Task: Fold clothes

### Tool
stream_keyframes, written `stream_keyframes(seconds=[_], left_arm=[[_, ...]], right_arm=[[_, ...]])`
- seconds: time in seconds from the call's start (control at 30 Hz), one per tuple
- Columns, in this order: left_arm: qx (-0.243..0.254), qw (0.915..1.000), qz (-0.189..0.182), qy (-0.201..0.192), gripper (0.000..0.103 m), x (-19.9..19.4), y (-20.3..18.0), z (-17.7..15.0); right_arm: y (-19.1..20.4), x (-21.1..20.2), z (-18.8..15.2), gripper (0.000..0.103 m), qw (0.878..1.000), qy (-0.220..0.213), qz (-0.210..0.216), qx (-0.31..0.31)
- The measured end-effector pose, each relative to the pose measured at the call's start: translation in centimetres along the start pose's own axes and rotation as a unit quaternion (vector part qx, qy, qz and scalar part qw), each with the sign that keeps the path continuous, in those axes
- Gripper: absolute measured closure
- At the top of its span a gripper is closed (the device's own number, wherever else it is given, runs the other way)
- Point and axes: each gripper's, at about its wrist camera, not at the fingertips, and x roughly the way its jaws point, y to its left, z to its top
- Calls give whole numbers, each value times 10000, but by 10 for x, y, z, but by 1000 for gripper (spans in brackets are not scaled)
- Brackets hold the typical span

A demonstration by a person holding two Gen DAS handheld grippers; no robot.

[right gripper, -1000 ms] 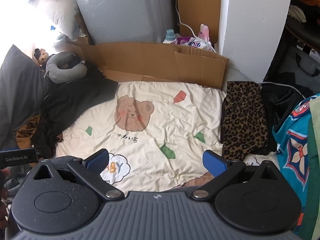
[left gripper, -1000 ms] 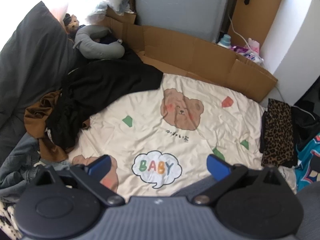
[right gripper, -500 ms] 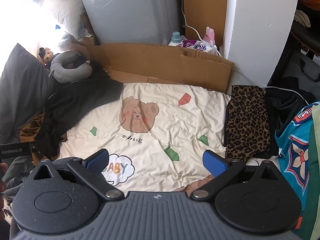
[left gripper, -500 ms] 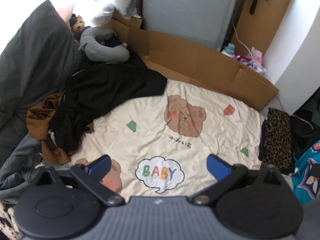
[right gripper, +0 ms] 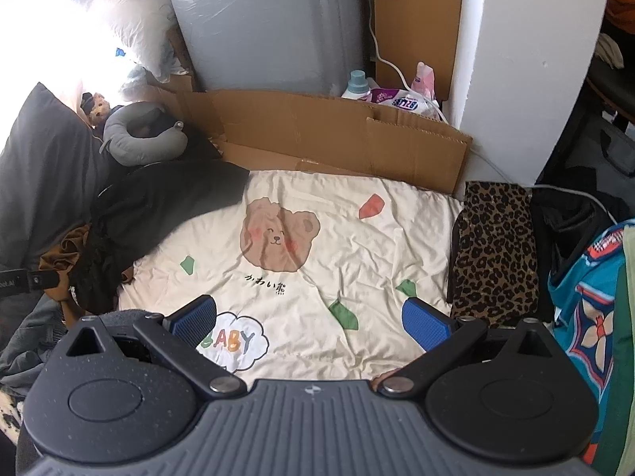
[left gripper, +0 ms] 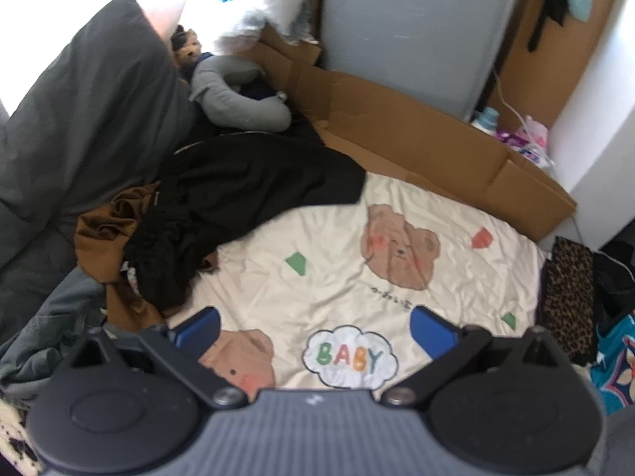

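Both grippers hover empty above the cream bedsheet printed with brown bears and a "BABY" cloud (left gripper: 341,277), so the step in hand looks like choosing the next garment to fold, with nothing yet gripped. The left gripper (left gripper: 313,327) has its blue-padded jaws spread wide apart with only sheet between them, and the right gripper (right gripper: 309,317) is likewise spread wide and holds nothing. The likeliest candidate, as a judgement, is the crumpled black garment (left gripper: 246,194), which lies ahead and to the left of the left gripper, heaped over a rumpled brown garment (left gripper: 99,234) and just beside the grey U-shaped neck pillow (left gripper: 242,107). Its long axis runs diagonally, from the bunched end nearest the left gripper's left jaw out toward the far flat edge that points at the brown corrugated cardboard sheet (left gripper: 416,146); which end is collar or hem cannot be told. From the right gripper, the same black garment sits ahead to the left, well apart. Ahead and to the right of the right gripper lies a leopard-print cloth folded into a neat rectangle (right gripper: 492,246), its long axis pointing away from the gripper, seemingly already done. The next move calls for carrying a gripper left and forward, closing on a free edge of the black garment, and dragging it onto the bare sheet to spread it flat
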Motion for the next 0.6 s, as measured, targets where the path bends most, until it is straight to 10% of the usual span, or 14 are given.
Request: stream_keyframes(seconds=[0.6], left_arm=[[-239,9997,69,2,1,57,56,31]], right_arm=[[43,70,50,0,9982,245,-27,-553]])
